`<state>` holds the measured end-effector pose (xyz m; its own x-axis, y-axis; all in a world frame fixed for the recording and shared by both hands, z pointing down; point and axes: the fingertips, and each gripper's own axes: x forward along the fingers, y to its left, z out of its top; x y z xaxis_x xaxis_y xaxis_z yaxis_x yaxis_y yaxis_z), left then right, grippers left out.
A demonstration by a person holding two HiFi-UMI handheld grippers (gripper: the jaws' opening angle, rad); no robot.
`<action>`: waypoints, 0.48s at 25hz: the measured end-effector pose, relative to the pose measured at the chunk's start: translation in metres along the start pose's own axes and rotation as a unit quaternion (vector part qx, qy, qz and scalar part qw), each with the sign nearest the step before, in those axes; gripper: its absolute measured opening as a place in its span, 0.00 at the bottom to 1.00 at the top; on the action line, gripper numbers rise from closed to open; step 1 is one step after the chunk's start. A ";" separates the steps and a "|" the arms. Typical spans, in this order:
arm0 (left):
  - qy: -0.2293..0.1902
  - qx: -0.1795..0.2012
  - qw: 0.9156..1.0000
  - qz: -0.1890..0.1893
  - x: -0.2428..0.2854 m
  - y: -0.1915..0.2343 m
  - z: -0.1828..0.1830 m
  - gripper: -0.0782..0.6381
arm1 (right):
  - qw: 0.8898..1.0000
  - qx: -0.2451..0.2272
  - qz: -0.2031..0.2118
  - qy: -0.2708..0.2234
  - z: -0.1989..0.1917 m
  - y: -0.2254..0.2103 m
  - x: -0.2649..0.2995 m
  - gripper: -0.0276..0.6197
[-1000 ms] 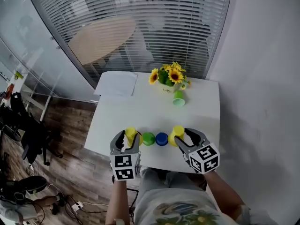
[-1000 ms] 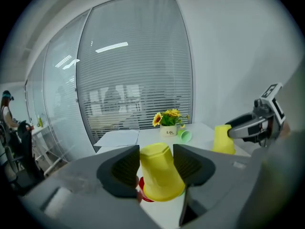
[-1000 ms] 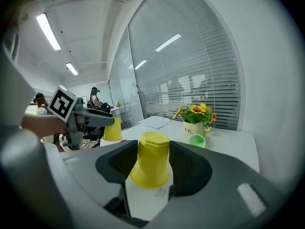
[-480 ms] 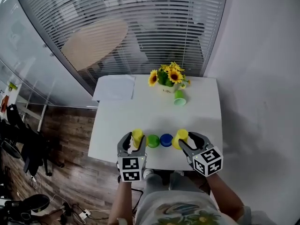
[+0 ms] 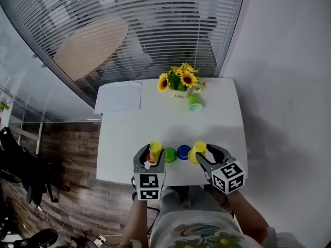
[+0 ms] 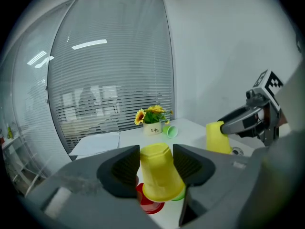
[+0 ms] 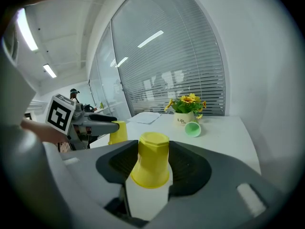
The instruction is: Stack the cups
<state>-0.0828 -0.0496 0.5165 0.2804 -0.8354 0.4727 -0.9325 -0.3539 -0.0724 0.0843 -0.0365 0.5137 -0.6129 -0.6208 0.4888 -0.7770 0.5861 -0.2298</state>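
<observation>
Left yellow cup (image 6: 161, 173): held base-up in left gripper (image 6: 156, 150), jaws clenched on both flanks, cup tilted. Vs. a sec ago, the L gripper has slid inward along the row and dipped a bit. Red cup (image 6: 148, 202) now shows right under the yellow rim; head view didn't show it before. My reading: L cup is being lined up to cap the red one. Not seated yet, since the rim looks cocked above it. Green cup (image 5: 170, 154) is just past the L jaw tips, on their inner side; blue cup (image 5: 183, 151) is next along, toward the R gripper.

Right yellow cup (image 7: 152, 162): also base-up, clamped betw. the jaws of right gripper (image 7: 153, 149). Its top sits in the jaw gap and the rim pokes out below. R side approx. unchanged. Can't tell if its rim touches the worktop (image 5: 129, 133).

Nothing nested yet, AFAICT, so the stack is barely begun. Pale green cup (image 5: 194, 102) lies on its side well ahead of both jaws, beside the sunflower pot (image 5: 178, 84).
</observation>
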 end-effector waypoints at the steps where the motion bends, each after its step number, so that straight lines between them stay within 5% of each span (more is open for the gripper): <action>1: 0.000 0.006 1.000 -0.004 0.002 -0.001 0.000 0.43 | 1.000 0.004 0.000 0.000 0.000 0.001 0.001 0.36; 6: -0.003 0.035 0.999 -0.018 0.005 -0.005 0.000 0.43 | 1.000 0.012 -0.003 -0.003 0.004 0.008 0.005 0.35; 12: -0.001 0.022 0.999 -0.027 0.004 0.000 -0.007 0.43 | 1.000 0.013 -0.006 -0.001 0.006 0.010 0.008 0.35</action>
<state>-0.0828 -0.0502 0.5246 0.3303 -0.8156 0.4751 -0.9052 -0.4163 -0.0852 0.0708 -0.0392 0.5107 -0.6042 -0.6289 0.4894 -0.7874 0.5656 -0.2452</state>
